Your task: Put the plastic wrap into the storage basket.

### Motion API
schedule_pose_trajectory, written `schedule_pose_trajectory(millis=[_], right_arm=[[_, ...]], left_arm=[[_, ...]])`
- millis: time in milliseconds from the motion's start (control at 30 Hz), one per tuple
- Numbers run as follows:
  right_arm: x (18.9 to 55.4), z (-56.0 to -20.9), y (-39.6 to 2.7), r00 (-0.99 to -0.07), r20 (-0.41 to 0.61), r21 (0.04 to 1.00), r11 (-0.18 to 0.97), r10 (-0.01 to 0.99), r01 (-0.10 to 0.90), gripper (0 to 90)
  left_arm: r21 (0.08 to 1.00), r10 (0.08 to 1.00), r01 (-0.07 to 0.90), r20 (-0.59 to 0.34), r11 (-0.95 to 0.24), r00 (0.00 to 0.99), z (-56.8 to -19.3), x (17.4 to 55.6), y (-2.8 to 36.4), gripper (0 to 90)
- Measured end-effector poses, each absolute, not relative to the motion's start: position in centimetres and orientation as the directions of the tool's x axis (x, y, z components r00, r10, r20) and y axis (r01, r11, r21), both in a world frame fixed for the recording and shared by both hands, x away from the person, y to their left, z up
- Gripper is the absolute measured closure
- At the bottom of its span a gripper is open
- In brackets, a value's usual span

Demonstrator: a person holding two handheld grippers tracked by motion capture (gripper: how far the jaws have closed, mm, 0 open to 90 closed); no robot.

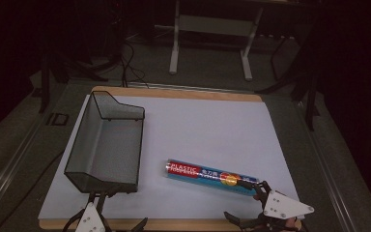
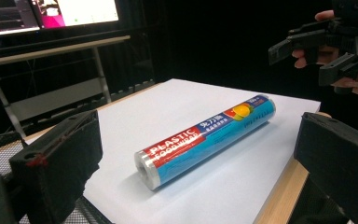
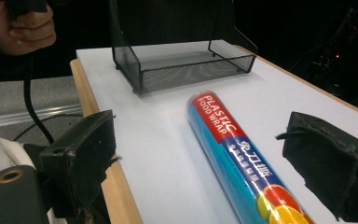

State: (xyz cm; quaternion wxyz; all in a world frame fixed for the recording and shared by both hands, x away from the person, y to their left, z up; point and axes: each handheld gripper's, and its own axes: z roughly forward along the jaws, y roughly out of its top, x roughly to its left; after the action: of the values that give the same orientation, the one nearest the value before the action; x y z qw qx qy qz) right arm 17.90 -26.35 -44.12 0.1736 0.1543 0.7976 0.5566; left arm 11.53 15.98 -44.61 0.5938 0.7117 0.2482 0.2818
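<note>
Right gripper (image 1: pixel 262 190): jaws spread, straddling wrap roll (image 1: pixel 211 176) end for pickup.
Left gripper (image 1: pixel 95 197): jaws released, near mesh tray (image 1: pixel 104 179).

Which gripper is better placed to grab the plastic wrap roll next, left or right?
Right, probably. The right gripper sits at the end of the blue and red plastic food wrap roll, open jaws either side of it. The left gripper is by the black mesh basket, roll farther off.
</note>
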Motion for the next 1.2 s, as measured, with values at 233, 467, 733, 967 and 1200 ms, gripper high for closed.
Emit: schedule_pose_trajectory(millis=[233, 467, 733, 967, 1200], right_arm=[[18.1, -43.6, -26.3, -0.882, -0.129, 0.941, 0.336, 0.453, 0.035, 9.4], [19.1, -43.3, -25.9, -0.888, -0.241, 0.923, 0.375, 0.392, -0.085, 13.3], [20.6, -42.6, -25.2, -0.901, -0.217, 0.892, 0.451, 0.375, -0.027, 11.9], [22.2, -42.7, -24.0, -0.892, -0.178, 0.854, 0.515, 0.415, 0.069, 9.4], [23.2, -43.1, -22.5, -0.925, -0.176, 0.792, 0.607, 0.338, 0.071, 8.4]], left_arm=[[0.986, 0.682, 0.007, 0.11, -0.166, 0.723, -44.7, 11.5, 15.9, 1.6], [0.986, 0.683, 0.006, 0.112, -0.168, 0.722, -44.7, 11.5, 15.9, 1.5], [0.986, 0.681, 0.005, 0.111, -0.166, 0.724, -44.8, 11.5, 15.9, 1.5], [0.988, 0.672, 0.007, 0.099, -0.154, 0.734, -44.7, 11.6, 16.0, 1.5], [0.988, 0.669, 0.008, 0.101, -0.157, 0.736, -44.8, 11.6, 16.0, 1.5]])
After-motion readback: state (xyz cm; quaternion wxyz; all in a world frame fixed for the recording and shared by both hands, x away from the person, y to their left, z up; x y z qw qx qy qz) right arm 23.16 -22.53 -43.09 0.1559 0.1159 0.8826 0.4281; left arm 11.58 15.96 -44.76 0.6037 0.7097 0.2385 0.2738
